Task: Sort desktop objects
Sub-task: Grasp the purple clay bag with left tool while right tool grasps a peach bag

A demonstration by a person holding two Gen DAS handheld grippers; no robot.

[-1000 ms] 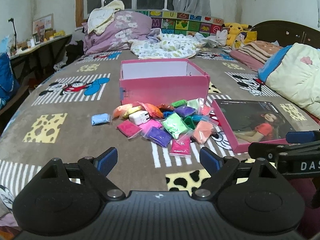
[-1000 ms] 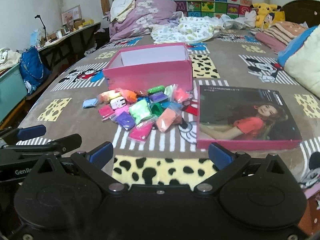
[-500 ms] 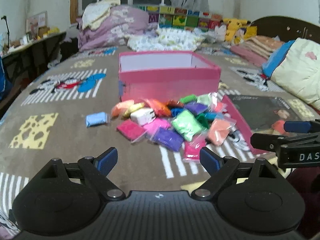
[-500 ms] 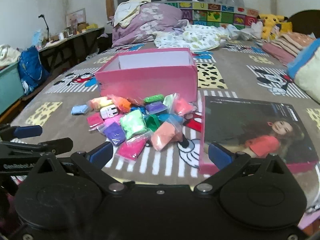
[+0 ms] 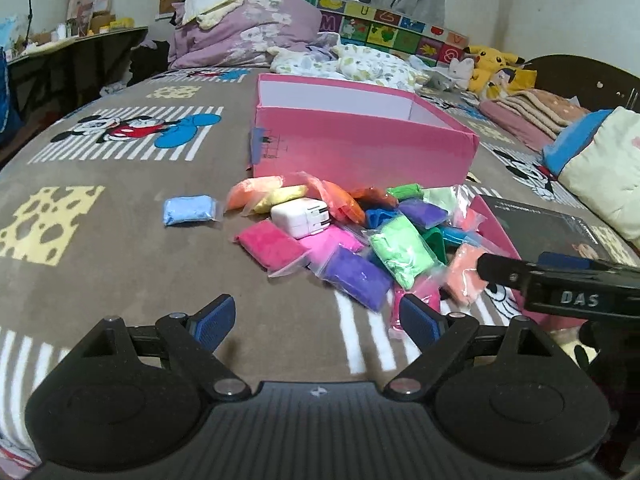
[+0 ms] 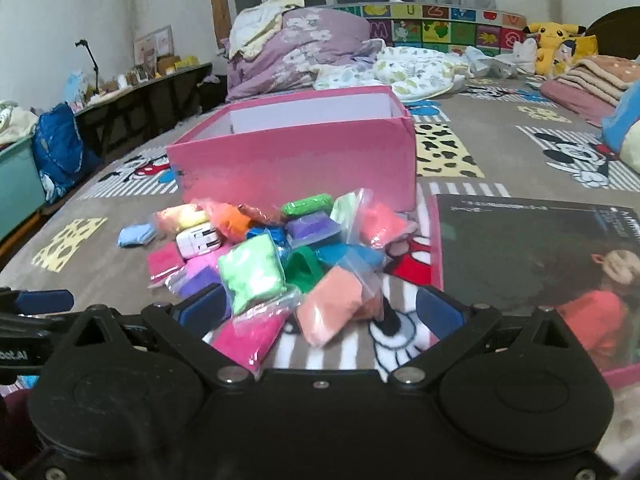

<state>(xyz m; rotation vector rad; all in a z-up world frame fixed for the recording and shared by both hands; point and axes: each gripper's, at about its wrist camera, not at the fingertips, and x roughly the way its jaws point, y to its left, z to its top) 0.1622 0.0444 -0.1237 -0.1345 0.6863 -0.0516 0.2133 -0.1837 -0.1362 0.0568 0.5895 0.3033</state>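
An open pink box stands on the bed. In front of it lies a pile of small coloured clay bags with a white charger plug among them. A light blue bag lies apart to the left. My left gripper is open and empty, just short of the pile. My right gripper is open, its fingers either side of the pile's near edge, over a peach bag and a magenta bag.
The pink box lid with a girl's picture lies face up right of the pile. Quilts and pillows and plush toys are heaped at the far end. A desk runs along the left wall.
Both grippers have moved forward and lower toward the pile. The right gripper's fingers now reach the nearest bags. Nothing on the bed has moved.
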